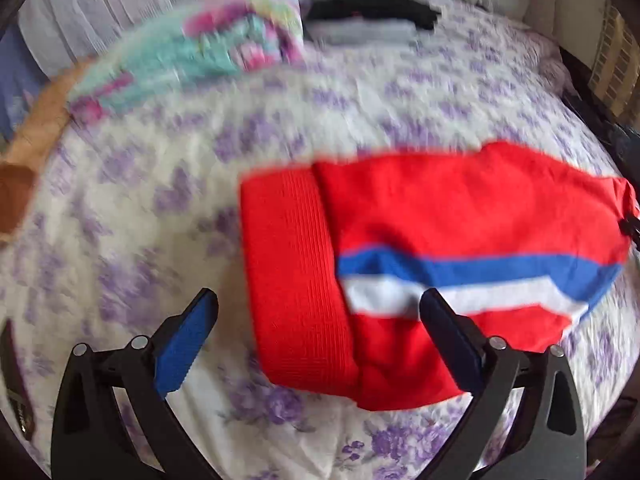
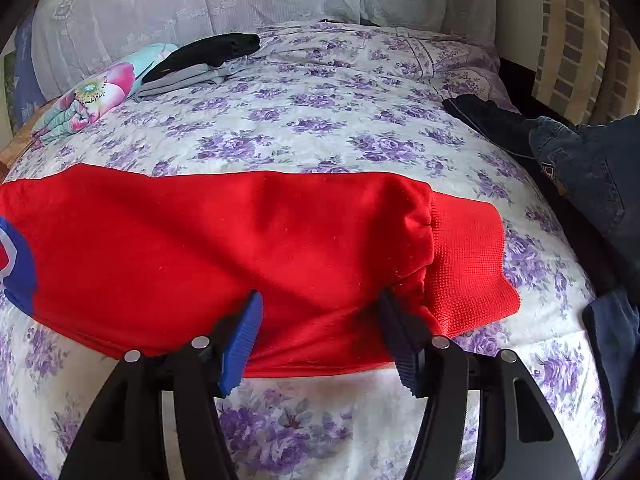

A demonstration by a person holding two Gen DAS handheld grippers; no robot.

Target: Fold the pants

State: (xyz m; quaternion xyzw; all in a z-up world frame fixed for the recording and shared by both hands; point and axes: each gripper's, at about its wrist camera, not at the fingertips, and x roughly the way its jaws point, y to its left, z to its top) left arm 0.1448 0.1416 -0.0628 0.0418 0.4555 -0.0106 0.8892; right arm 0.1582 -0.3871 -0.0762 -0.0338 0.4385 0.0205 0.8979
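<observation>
The red pants [image 2: 224, 248] lie flat on the flowered bedspread [image 2: 320, 120], ready for another fold. The right gripper [image 2: 320, 320] straddles their near edge, jaws apart and gripping nothing. The left gripper [image 1: 320, 312] hovers with jaws wide apart and empty.

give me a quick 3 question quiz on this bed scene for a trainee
1. True or false: the right tongs are clamped shut on the red pants.
2. Which stripe colours cross the pants? A) blue and white B) green and yellow C) black and grey
3. Fill in: the bedspread has ____ flowers.

Key: 1 false, the jaws stand open over the near edge; 2 A; 3 purple.
</observation>
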